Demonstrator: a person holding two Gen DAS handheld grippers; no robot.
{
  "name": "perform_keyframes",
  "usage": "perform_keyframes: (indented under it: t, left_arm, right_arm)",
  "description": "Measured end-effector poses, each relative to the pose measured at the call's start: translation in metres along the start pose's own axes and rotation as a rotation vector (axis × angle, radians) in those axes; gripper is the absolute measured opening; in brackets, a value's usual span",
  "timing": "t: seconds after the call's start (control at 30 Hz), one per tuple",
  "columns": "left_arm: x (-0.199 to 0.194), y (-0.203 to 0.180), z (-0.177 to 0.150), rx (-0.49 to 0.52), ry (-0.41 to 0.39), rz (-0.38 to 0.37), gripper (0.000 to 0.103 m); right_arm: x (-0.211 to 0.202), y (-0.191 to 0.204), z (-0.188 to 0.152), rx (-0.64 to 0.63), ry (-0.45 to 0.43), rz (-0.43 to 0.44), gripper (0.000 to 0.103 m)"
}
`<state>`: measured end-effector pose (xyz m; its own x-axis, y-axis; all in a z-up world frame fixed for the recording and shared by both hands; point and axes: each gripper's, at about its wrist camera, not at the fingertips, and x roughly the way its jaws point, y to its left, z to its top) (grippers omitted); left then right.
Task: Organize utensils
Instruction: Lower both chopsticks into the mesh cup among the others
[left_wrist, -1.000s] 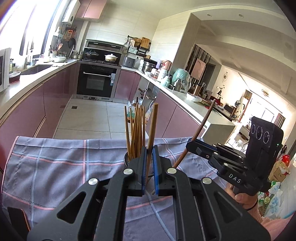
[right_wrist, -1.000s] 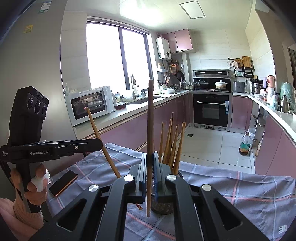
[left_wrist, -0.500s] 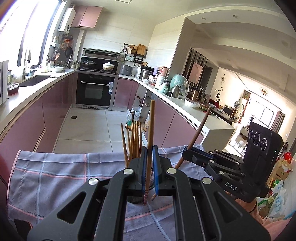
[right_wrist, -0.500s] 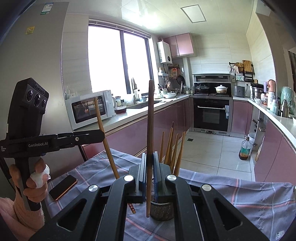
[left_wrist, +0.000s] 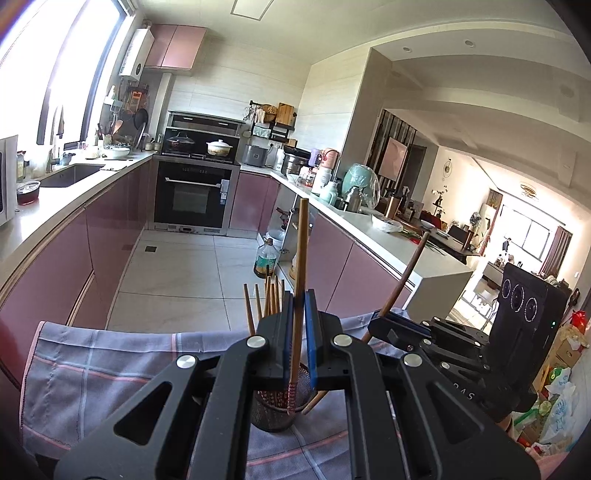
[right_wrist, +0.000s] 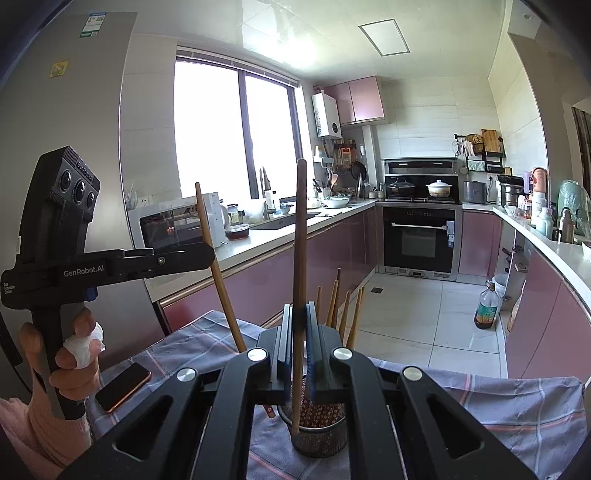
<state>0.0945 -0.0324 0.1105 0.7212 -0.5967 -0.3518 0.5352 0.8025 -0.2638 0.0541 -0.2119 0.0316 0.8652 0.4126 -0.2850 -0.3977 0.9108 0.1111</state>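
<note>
A metal mesh utensil cup (left_wrist: 275, 415) (right_wrist: 319, 435) stands on the checked cloth and holds several wooden chopsticks (left_wrist: 271, 295) (right_wrist: 340, 306). My left gripper (left_wrist: 298, 332) is shut on one light wooden chopstick (left_wrist: 301, 251), held upright, its patterned tip over the cup's mouth. My right gripper (right_wrist: 298, 332) is shut on a darker chopstick (right_wrist: 300, 236), also upright, its lower tip inside the cup. Each gripper shows in the other's view: the right gripper (left_wrist: 384, 323) and the left gripper (right_wrist: 207, 256).
A grey-blue checked cloth (left_wrist: 96, 365) (right_wrist: 517, 406) covers the table. A phone (right_wrist: 123, 386) lies on it at the left, near the hand. Behind the table are the kitchen floor, pink cabinets, an oven (left_wrist: 192, 195) and a counter (left_wrist: 388, 236) at the right.
Both grippers have risen and tilted above the cup, so it now shows below the fingers. Both held chopsticks have come to the cup's mouth, the right one dipping in.
</note>
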Motion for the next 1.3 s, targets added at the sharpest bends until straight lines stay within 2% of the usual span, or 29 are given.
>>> perform_keyframes:
  t: [0.63, 1.3]
  left_arm:
    - [0.031, 0.01, -0.004, -0.027, 0.062, 0.023, 0.007]
    - [0.049, 0.004, -0.012, 0.011, 0.146, 0.069, 0.007]
  right_arm:
    - [0.018, -0.017, 0.006, 0.054, -0.019, -0.039, 0.005]
    - [0.053, -0.027, -0.013, 0.071, 0.081, -0.076, 0.005]
